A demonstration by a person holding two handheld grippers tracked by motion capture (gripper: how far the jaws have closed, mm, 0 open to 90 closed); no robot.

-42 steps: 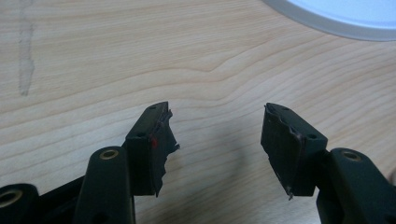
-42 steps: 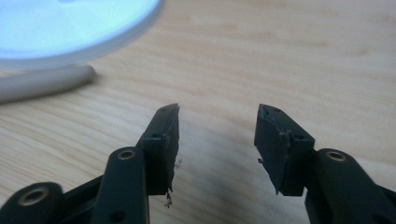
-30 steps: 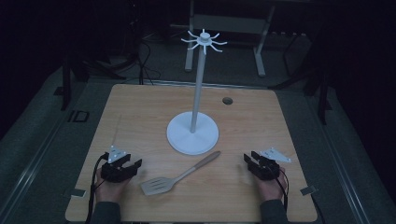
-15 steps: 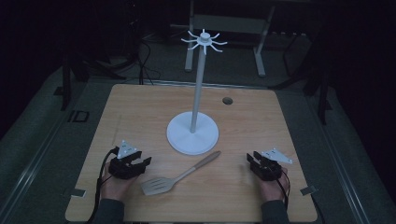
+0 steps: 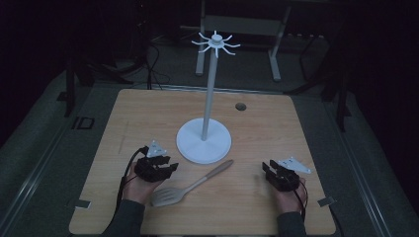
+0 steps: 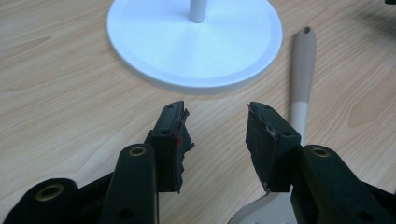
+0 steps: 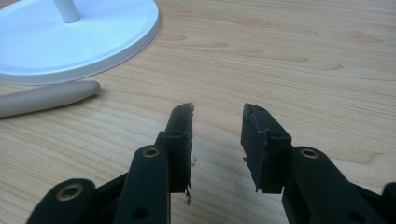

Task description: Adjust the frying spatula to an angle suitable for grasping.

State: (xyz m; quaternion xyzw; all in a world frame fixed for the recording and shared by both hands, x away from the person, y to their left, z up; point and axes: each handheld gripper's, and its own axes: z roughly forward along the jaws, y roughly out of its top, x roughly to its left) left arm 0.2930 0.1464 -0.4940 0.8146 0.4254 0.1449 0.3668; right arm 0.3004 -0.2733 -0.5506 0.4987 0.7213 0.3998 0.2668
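Note:
A beige slotted spatula (image 5: 190, 184) lies flat on the wooden table (image 5: 148, 113), handle pointing up-right toward the white stand's round base (image 5: 203, 140). The stand's thin pole (image 5: 209, 94) rises to a crown of hooks (image 5: 216, 42). My left gripper (image 5: 170, 168) is open just left of the spatula's head; in the left gripper view (image 6: 217, 123) the spatula (image 6: 301, 65) runs past the right jaw and the base (image 6: 194, 42) lies ahead. My right gripper (image 5: 269, 169) stands open and empty right of the handle tip (image 7: 51, 97), with the base (image 7: 79, 42) at upper left.
A small dark hole (image 5: 240, 106) sits in the table's far right part. Beyond the table's far edge the floor is dark, with cables and metal frame legs (image 5: 274, 54). Tape marks (image 5: 324, 201) lie near the front corners.
My left gripper has moved right and slightly forward, closer to the spatula's head. The right gripper has barely shifted. The spatula and stand have not moved.

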